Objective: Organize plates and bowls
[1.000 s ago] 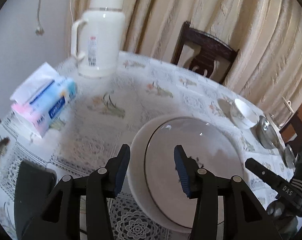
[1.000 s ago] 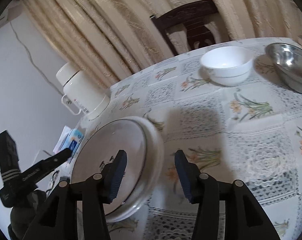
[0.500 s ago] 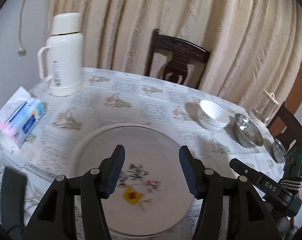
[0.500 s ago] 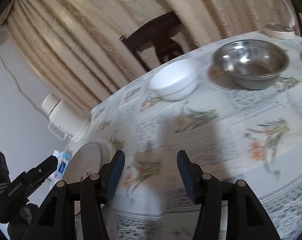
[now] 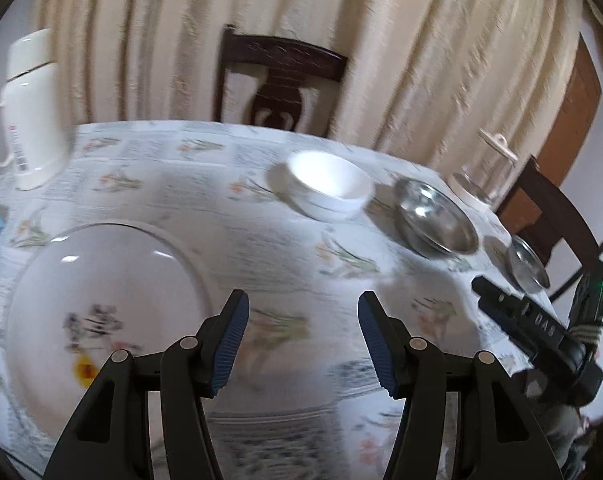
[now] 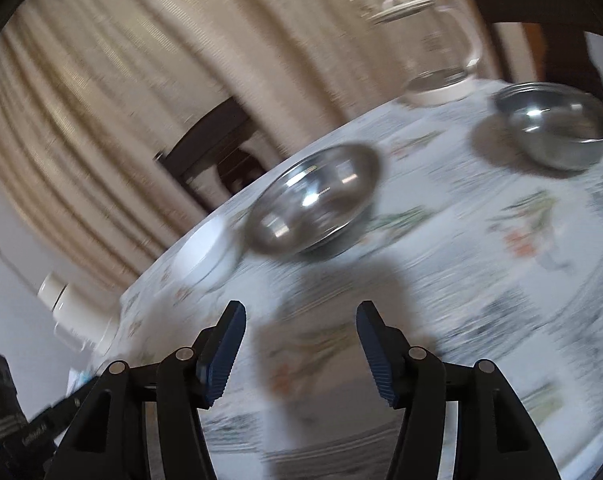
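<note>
Both grippers are empty, jaws spread, over the tabletop. The left gripper has the large decorated plate lying flat just left of its jaws, with the white bowl ahead and slightly right. The right gripper faces a steel bowl ahead; a second steel bowl sits farther right. This looks like a reach between placements: next, likely straddle a bowl rim and pinch it for stacking.

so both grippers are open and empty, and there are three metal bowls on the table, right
Not quite: the right wrist view shows two metal bowls, one near the white bowl and another farther right. Both the left gripper and right gripper are open and empty.
</note>
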Tool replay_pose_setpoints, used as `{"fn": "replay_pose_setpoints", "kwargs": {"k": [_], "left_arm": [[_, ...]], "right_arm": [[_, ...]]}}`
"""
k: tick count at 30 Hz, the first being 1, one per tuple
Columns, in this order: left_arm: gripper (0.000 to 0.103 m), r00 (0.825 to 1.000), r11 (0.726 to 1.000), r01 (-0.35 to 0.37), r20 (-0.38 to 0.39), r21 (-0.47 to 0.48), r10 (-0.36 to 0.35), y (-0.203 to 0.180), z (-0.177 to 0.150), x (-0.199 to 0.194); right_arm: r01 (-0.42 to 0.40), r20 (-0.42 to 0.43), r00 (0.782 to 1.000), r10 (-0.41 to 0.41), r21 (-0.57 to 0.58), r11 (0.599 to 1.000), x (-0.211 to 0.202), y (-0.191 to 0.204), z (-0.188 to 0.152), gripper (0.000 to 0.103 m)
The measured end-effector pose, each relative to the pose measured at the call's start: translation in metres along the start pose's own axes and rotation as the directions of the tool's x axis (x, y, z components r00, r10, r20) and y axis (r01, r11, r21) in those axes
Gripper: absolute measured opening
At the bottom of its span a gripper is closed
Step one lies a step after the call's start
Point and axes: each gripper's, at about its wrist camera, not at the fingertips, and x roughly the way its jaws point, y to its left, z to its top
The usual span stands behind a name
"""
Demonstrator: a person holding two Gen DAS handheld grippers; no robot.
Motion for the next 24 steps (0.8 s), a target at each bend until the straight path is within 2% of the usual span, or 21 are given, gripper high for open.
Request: {"fn": "replay_pose_setpoints", "kwargs": {"k": [5, 11, 18, 24], "left_arm": [[0.058, 0.997, 0.999, 0.047, -0.056, 0.017, -0.046, -0.03, -0.002, 0.025], [0.058, 0.986, 0.988, 0.131, -0.117, 0.077, -0.122, -0.084, -0.001, 0.054], [0.058, 0.957, 0.96, 0.245, -0.19, 0.136, -0.218, -0.157, 0.002, 0.093], [0.058, 0.932, 0.941, 0.311, -0.236, 0.131, -0.275, -0.197, 0.007, 0.119]], "right_arm": [[0.078, 0.066, 0.994, -0.082, 0.058, 0.995, -0.022, -0.045, 0.021, 0.061], [0.164, 0.149, 0.971, -0.188, 0.157, 0.974, -0.045, -0.1, 0.043, 0.064], [0.244, 0.214, 0.932, -0.293, 0.226, 0.943, -0.063, -0.147, 0.071, 0.067], [0.278, 0.237, 0.907, -0.347, 0.28, 0.919, -0.067, -0.176, 0.087, 0.067]]}}
